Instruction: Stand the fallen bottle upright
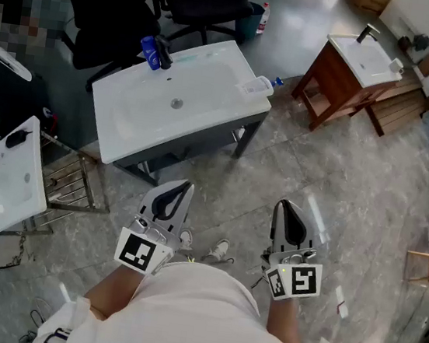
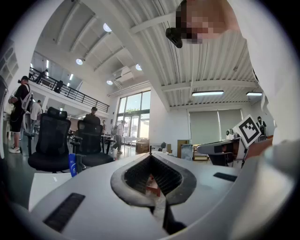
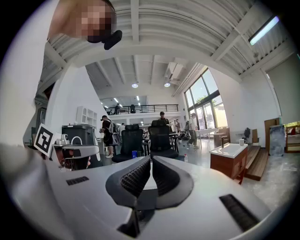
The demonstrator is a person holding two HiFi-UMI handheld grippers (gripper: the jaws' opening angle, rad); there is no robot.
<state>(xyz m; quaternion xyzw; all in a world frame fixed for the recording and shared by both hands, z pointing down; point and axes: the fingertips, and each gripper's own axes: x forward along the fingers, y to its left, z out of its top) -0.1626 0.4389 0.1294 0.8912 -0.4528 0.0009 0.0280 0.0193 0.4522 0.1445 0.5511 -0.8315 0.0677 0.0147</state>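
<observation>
A clear bottle with a blue cap (image 1: 260, 84) lies on its side at the right end of the white basin top (image 1: 208, 103). A blue bottle (image 1: 149, 51) (image 2: 72, 165) stands upright by the black tap (image 1: 163, 52) at the basin's back. Both grippers are held close to the person's body, well short of the basin, pointing roughly level. My left gripper (image 1: 186, 187) (image 2: 150, 151) is shut with nothing in it. My right gripper (image 1: 281, 205) (image 3: 151, 159) is also shut and empty. The fallen bottle does not show in either gripper view.
The basin sits on a dark stand above a grey tiled floor. A second basin on a wooden cabinet (image 1: 360, 62) is at the far right, another white basin (image 1: 8, 179) and a metal rack (image 1: 72, 181) at the left. Office chairs (image 1: 205, 1) and people stand beyond.
</observation>
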